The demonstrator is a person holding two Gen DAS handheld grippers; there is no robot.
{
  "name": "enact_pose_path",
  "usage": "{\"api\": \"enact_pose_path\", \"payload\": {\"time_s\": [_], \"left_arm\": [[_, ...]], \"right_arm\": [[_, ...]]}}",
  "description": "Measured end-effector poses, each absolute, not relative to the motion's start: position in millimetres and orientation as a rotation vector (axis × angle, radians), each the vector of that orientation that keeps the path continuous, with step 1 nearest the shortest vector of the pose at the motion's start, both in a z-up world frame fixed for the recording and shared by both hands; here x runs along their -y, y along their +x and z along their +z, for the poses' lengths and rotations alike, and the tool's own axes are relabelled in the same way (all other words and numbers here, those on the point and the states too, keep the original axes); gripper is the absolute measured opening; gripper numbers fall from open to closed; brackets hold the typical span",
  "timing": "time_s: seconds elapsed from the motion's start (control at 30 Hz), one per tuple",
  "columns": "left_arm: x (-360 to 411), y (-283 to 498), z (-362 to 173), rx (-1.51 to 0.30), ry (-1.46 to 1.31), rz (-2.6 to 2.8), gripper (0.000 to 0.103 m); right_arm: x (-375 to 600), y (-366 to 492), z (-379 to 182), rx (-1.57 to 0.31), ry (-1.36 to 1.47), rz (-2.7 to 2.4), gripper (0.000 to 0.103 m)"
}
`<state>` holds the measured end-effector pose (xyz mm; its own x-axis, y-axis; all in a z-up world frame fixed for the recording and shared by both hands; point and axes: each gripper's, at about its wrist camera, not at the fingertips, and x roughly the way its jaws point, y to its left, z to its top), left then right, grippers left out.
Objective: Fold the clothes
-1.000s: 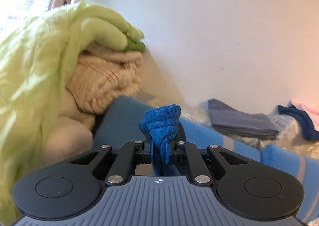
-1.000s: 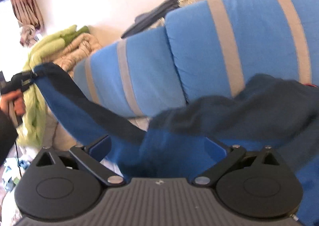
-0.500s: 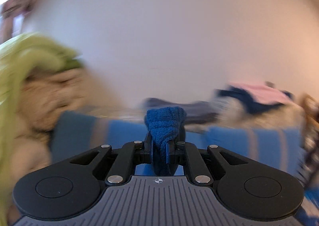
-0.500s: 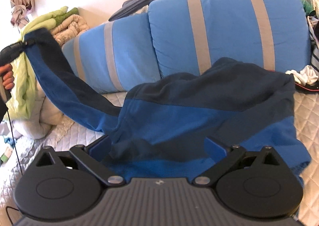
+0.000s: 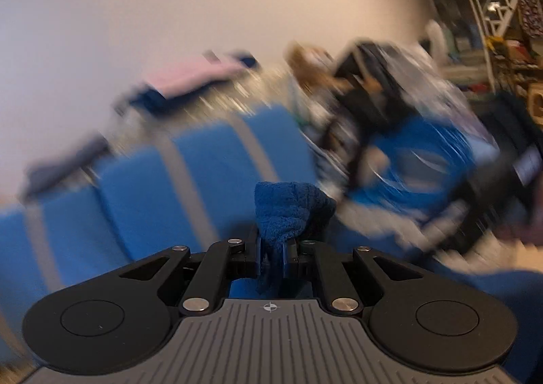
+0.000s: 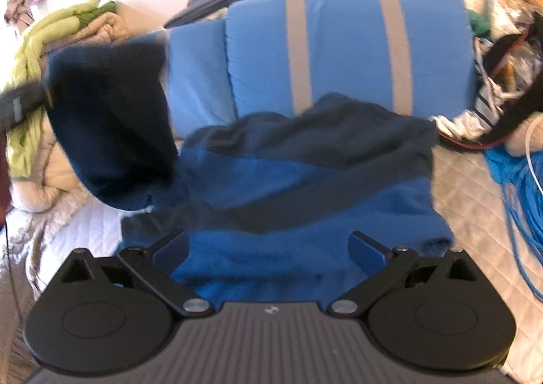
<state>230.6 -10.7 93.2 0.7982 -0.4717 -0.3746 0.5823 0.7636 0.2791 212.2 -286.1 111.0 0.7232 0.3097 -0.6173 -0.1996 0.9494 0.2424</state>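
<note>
Left gripper (image 5: 273, 256) clamped on bunched sleeve end (image 5: 288, 211) of blue fleece sweater (image 6: 305, 200), sleeve lifted at left, sweater body spread on quilted bed (image 6: 475, 187) against striped blue cushions (image 6: 342, 44), right gripper (image 6: 269, 250) spread wide over it, holding nothing

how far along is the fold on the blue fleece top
Done: the two-tone blue fleece top lies spread on the quilted bed. In hand: the left gripper is clamped on its sleeve, lifted off the bed. The right gripper is open above the hem. Left: both sleeves and body folds.
</note>
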Motion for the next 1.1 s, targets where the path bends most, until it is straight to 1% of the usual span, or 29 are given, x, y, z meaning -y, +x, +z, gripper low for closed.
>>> {"api": "enact_pose_path", "payload": {"time_s": [0.17,0.2,0.23,0.3,0.37,0.4,0.47,0.53,0.63,0.77,1.1], "left_arm": [[47.7,229.5,-10.5,-0.508,0.404,-0.555,0.010],[54.0,229.2,-29.4,-0.548,0.409,-0.550,0.013],[55.6,228.7,-40.4,-0.577,0.429,-0.548,0.013],[58.2,226.8,-60.8,-0.632,0.467,-0.544,0.018],[53.9,215.9,-63.8,-0.642,0.490,-0.553,0.042],[51.9,209.8,-60.6,-0.639,0.496,-0.570,0.047],[49.2,198.7,-52.3,-0.594,0.500,-0.612,0.063],[42.9,184.5,-44.2,-0.543,0.547,-0.644,0.070],[39.2,173.9,-41.5,-0.504,0.621,-0.628,0.074],[28.4,167.8,-45.3,-0.528,0.645,-0.613,0.074],[19.4,167.9,-43.8,-0.576,0.538,-0.598,0.074]], "right_arm": [[307.6,196.2,82.9,-0.785,0.195,0.205,0.103],[311.1,193.1,78.2,-0.796,0.205,0.198,0.103],[314.1,190.7,74.3,-0.806,0.214,0.194,0.103],[318.5,187.4,66.3,-0.828,0.229,0.186,0.103],[322.5,185.2,59.1,-0.846,0.248,0.188,0.103],[325.2,183.6,55.4,-0.855,0.265,0.195,0.103],[330.9,183.3,48.2,-0.872,0.332,0.229,0.103],[336.8,185.4,41.2,-0.886,0.427,0.280,0.103],[341.9,191.4,30.1,-0.905,0.597,0.361,0.103],[331.3,205.1,7.2,-0.968,0.779,0.437,0.103],[288.7,223.8,-39.0,-1.049,0.944,0.395,0.102]]}}
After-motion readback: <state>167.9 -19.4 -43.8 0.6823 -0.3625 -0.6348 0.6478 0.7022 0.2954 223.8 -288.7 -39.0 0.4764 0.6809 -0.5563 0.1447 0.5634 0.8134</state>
